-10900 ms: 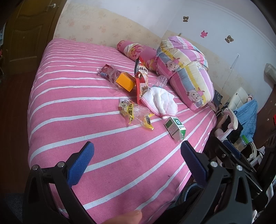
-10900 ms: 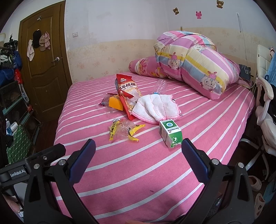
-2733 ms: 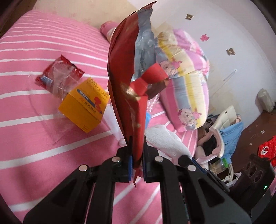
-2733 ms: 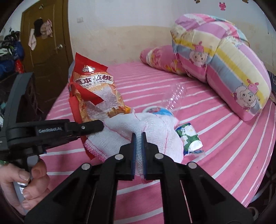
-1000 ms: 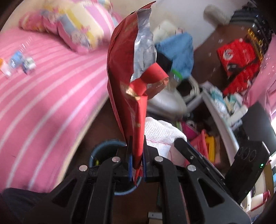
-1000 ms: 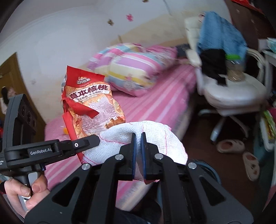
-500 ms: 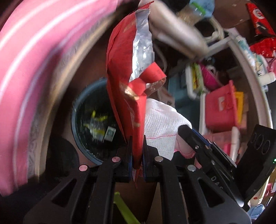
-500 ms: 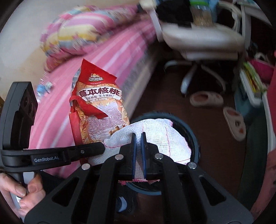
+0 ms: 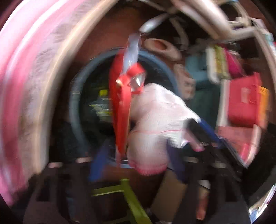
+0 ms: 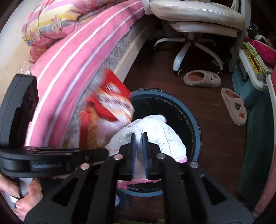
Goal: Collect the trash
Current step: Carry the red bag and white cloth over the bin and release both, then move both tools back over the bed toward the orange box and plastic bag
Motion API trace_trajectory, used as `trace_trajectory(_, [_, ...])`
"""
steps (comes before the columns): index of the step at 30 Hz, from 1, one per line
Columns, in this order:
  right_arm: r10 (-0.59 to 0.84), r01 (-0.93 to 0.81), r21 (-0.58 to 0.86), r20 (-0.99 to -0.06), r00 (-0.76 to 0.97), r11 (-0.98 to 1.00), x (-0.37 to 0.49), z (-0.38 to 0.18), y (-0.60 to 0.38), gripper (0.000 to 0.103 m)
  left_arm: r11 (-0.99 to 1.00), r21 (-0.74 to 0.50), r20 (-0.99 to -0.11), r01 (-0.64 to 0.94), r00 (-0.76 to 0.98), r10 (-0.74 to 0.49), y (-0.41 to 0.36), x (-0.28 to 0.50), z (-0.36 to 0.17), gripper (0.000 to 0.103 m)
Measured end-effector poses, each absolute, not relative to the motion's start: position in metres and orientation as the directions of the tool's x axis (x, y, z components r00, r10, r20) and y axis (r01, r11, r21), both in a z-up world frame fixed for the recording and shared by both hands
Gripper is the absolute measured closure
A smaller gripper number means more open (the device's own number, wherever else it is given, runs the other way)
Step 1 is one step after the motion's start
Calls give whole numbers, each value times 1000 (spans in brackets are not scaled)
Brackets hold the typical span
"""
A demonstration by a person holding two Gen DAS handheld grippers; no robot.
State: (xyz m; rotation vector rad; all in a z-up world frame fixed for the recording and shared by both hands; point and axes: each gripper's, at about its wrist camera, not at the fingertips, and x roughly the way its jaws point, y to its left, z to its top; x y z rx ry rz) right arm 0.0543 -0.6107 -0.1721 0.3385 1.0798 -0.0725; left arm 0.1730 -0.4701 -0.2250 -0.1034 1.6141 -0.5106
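Red snack bag (image 9: 120,110) newly loose between parted left jaws over bin (image 10: 193,117)

Two slippers (image 10: 202,78) on dark wood floor (image 10: 215,106), beside white swivel chair (image 10: 195,13) and pink-striped bed (image 10: 72,50).

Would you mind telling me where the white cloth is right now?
In the right wrist view the white cloth hangs in the right tool over the blue bin, beside the red snack bag.
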Motion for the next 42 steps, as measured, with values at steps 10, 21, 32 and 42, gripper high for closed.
trace_trajectory(10, [68,275,250,-842,535,928,35,-147,-613,30,874,-470,-883,124,-65,-465,-448,174,-202,26])
trace_trajectory(21, [100,77,187,-781,617,979,18,-85,-558,21,801,-599,-793,-19,155,-589,-380,150,-129,26])
trace_trajectory(32, [269,-153,232,-638,722,961,31,16,-471,17,662,-749,-573,6,495,-653,-247,118,-7,19])
trace_trajectory(42, [464,-398,247,-573,675,884,73,64,-328,15,717,-685,-558,-131,727,-401,-66,90,26,16])
